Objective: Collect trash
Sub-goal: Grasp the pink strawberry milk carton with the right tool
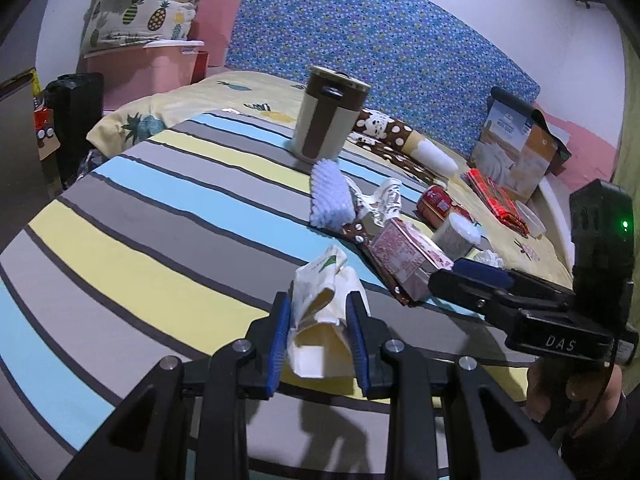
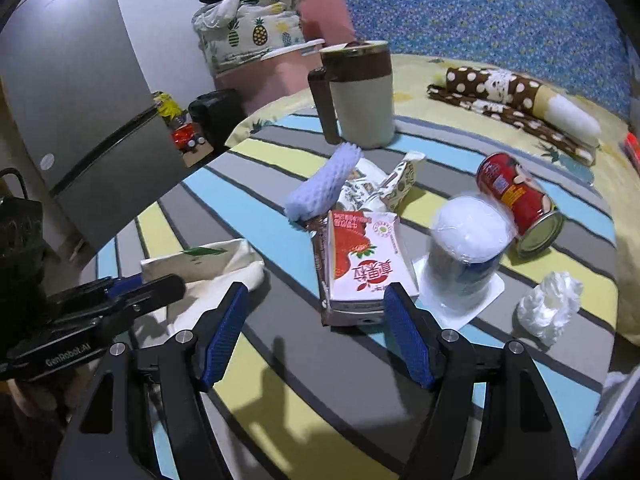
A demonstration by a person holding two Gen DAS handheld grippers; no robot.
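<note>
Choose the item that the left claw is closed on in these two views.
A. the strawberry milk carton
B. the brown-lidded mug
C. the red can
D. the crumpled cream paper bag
D. In the left wrist view the left claw has its blue pads pressed on both sides of the crumpled cream paper bag, while the strawberry milk carton lies in front of the open right claw, ungripped.

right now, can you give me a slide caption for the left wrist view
Left tongs shut on a crumpled cream paper bag on the striped bedspread, right tongs open by the strawberry milk carton.
</note>
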